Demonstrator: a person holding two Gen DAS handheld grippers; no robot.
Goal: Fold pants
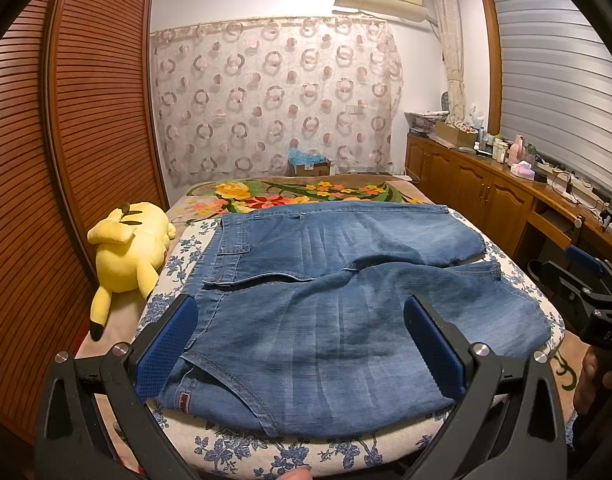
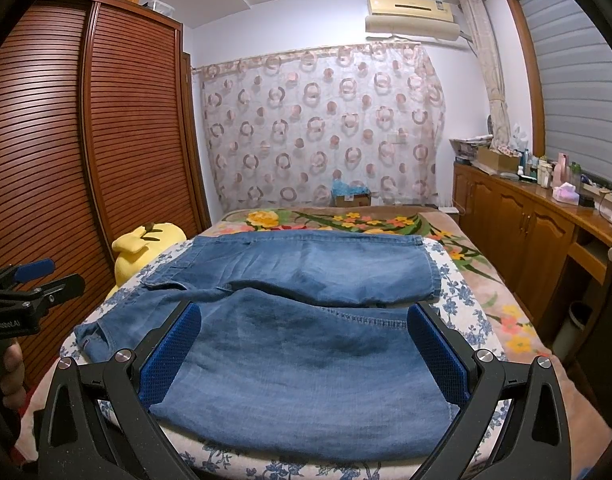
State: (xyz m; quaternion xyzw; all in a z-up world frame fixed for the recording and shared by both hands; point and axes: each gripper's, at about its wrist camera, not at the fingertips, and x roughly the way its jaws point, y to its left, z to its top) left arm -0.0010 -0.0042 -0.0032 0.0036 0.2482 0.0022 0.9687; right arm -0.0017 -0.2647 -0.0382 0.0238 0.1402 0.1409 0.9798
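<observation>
Between the wide-open left tongs (image 1: 300,344) and right tongs (image 2: 306,354), soft faded denim pants (image 1: 345,300) lay flat, stitched seams showing.

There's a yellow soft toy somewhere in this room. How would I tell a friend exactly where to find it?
Start at the tall slatted wooden wardrobe along the room's left side, then look down to the bed beside it. The yellow plush toy lies on the strip of bed between the wardrobe and the blue denim pants, on the waistband side. It is the only bright yellow, stuffed thing there, with black-tipped ears.
</observation>
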